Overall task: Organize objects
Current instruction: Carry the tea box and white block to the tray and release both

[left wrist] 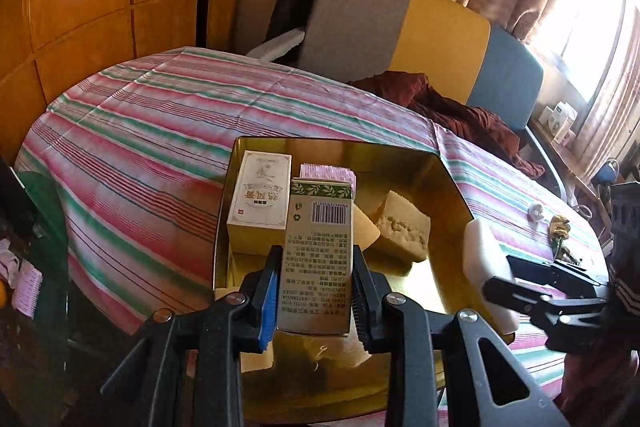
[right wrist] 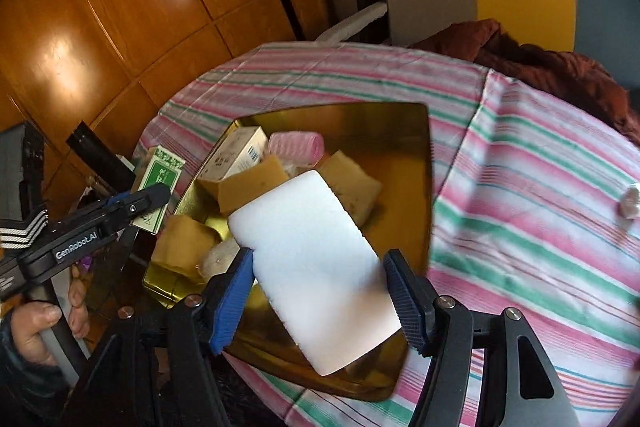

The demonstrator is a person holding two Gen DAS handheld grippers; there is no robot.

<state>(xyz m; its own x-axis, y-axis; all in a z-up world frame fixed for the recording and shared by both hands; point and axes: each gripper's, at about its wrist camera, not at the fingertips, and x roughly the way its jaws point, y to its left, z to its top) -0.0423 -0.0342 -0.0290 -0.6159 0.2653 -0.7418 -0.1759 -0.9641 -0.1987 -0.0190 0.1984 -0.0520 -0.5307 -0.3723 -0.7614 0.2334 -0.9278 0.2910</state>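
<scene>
A green-and-white carton (left wrist: 318, 255) is clamped between the jaws of the left gripper (left wrist: 316, 291) above the gold tin (left wrist: 448, 187), which sits on the striped tablecloth (left wrist: 140, 131). A white sponge block (right wrist: 316, 267) is held between the jaws of the right gripper (right wrist: 320, 299) over the same tin. A cream box (left wrist: 260, 203), a pink roller (right wrist: 296, 145) and yellow sponges (left wrist: 402, 227) are seen lying inside the tin.

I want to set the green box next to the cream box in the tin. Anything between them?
Left wrist view: nothing lies between; the green box, held in the left gripper, overlaps the cream box's right edge.
</scene>
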